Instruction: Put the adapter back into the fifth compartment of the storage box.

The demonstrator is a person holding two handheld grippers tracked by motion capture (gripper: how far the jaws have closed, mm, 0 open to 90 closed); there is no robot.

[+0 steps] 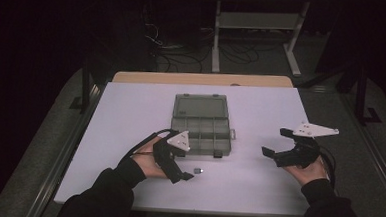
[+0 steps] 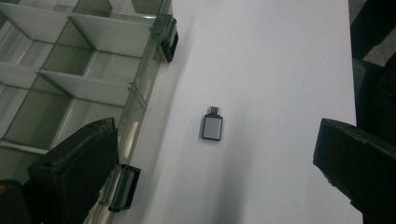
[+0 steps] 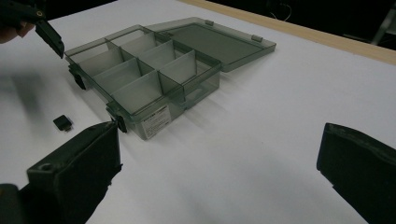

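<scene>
**Open gripper hangs over a tiny plug next to the see-through box**

On the white table (image 1: pixel 257 187) lies a small adapter (image 1: pixel 198 171). It is dark around the edge, with a grey face and a little metal tip at one end. It lies flat on the bare table, near the front edge. Nothing touches it.

The left gripper (image 1: pixel 184 177) is just beside the adapter, at about 9 o'clock from it in the high view. Its jaws are wide apart and hold nothing. In the left gripper view the adapter (image 2: pixel 212 127) sits in the gap between the two black jaws, with its metal tip pointing to 12 o'clock. One jaw is low at 8 o'clock and the other is at 4 o'clock.

The organizer box (image 1: pixel 200 125) is at 12 o'clock from the adapter, near it but not touching. It is smoky and see-through. Its lid (image 1: pixel 200 106) is flipped open and lies flat on the far side. Thin walls split the inside into small rooms, and the ones that can be seen look empty. Two black latches (image 2: pixel 169 39) sit on the front wall.

The right gripper (image 1: pixel 274 142) is well apart, at 3 o'clock from the box. Its jaws are spread wide too, with nothing in them. In the right gripper view the box (image 3: pixel 154 79) is at 11 o'clock and the adapter (image 3: pixel 62 122) is a small dark spot at 9 o'clock.
</scene>
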